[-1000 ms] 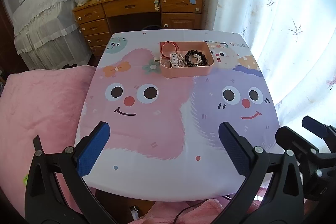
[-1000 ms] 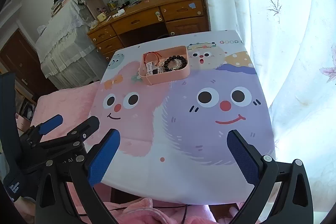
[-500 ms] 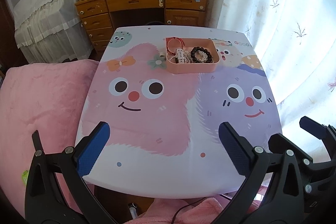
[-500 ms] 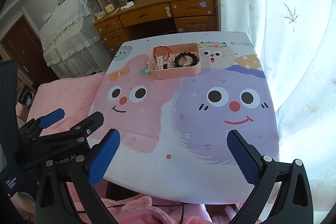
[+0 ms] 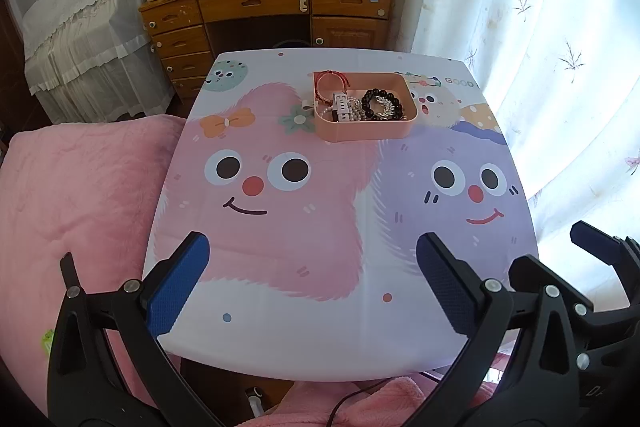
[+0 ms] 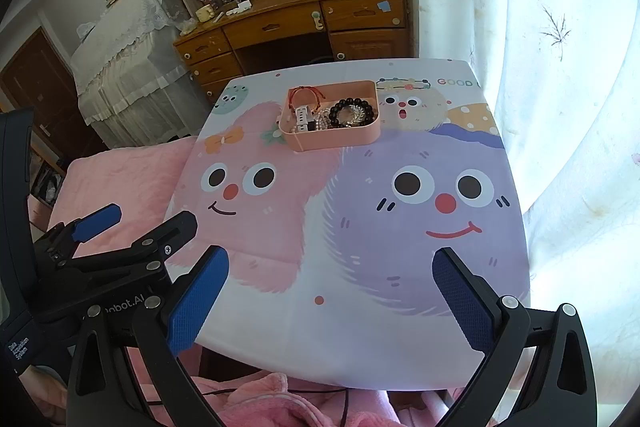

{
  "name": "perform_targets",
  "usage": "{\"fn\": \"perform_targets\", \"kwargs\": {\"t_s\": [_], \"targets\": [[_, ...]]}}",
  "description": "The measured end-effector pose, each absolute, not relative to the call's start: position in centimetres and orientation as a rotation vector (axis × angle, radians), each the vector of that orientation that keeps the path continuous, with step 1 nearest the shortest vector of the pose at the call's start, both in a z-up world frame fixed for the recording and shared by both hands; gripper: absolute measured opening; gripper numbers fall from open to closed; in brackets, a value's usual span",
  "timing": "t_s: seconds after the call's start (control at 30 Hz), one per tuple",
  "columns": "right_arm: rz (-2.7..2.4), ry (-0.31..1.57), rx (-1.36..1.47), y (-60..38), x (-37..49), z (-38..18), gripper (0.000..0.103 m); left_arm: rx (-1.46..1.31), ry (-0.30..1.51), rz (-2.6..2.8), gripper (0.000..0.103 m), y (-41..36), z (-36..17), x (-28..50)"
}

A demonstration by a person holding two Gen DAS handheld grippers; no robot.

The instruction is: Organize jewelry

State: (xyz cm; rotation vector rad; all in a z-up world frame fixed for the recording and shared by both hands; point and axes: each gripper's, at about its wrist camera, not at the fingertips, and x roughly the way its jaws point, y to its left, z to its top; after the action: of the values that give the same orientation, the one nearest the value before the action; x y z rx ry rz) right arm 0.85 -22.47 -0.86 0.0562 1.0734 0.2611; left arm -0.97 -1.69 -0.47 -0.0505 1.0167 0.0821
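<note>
A pink tray [image 5: 362,135] [image 6: 332,141] stands at the far middle of the cartoon-printed table [image 5: 320,247] [image 6: 360,227]. In it lie a red cord bracelet [image 5: 329,83] [image 6: 305,95], a black bead bracelet [image 5: 382,103] [image 6: 354,111], a white clasp piece [image 5: 340,105] and pearl strands. My left gripper [image 5: 312,283] is open and empty over the near table edge. My right gripper [image 6: 330,295] is open and empty beside it, to its right. Each gripper shows at the edge of the other's view.
A pink blanket [image 5: 80,207] lies left of the table. A wooden desk [image 5: 272,7] with drawers stands behind it, a white lace-covered unit [image 5: 80,39] at far left, and a white curtain [image 5: 540,47] hangs on the right.
Both grippers have shifted slightly; the tray and table appear a little lower and nearer in both views. Both stay open and empty.
</note>
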Motion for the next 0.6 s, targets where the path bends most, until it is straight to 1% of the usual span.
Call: {"fn": "perform_targets", "kwargs": {"t_s": [0.6], "targets": [[0.26, 1.077, 0.057, -22.63, 0.93, -1.03, 0.103, -0.048, 1.016, 0.083, 0.103, -1.7, -0.51, -0.86]]}}
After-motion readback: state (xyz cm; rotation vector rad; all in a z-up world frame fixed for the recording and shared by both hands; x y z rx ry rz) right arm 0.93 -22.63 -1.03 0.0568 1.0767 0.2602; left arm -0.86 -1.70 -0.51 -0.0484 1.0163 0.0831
